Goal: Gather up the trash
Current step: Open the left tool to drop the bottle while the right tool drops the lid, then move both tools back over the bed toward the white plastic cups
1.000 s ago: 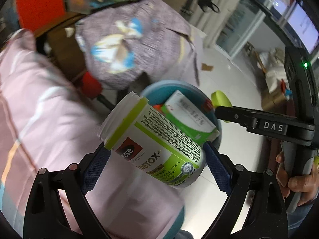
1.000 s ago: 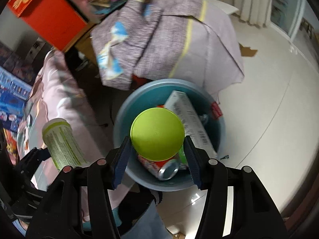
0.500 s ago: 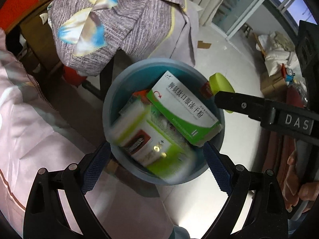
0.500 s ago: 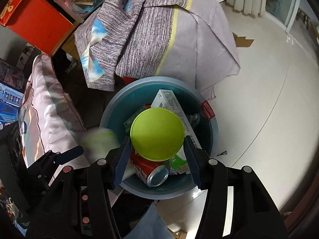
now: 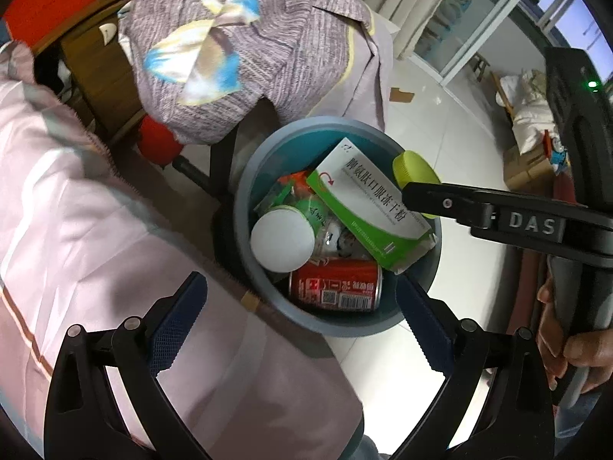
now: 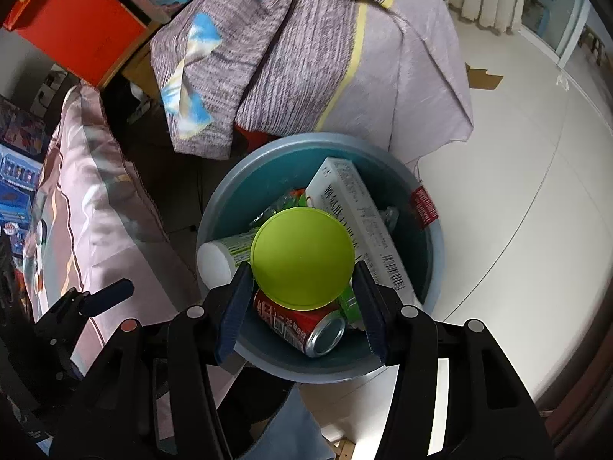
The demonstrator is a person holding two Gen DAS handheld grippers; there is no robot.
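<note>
black left gripper (image 5: 302,320), blue ribbed pads, silver screws; right gripper (image 6: 302,299) alike, marked "das", perhaps green led

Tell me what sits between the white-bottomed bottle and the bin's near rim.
A red can lies on its side between the bottle and the bin rim, in the left wrist view.

Left gripper (image 5: 302,314) angled steeply down, jaws just opened wide, nothing between the pads. Right gripper (image 6: 302,291) likewise tilted down, half-closed, clamping something round (lime green); bare hand (image 5: 567,349) at four o'clock gripping its handle.
</note>
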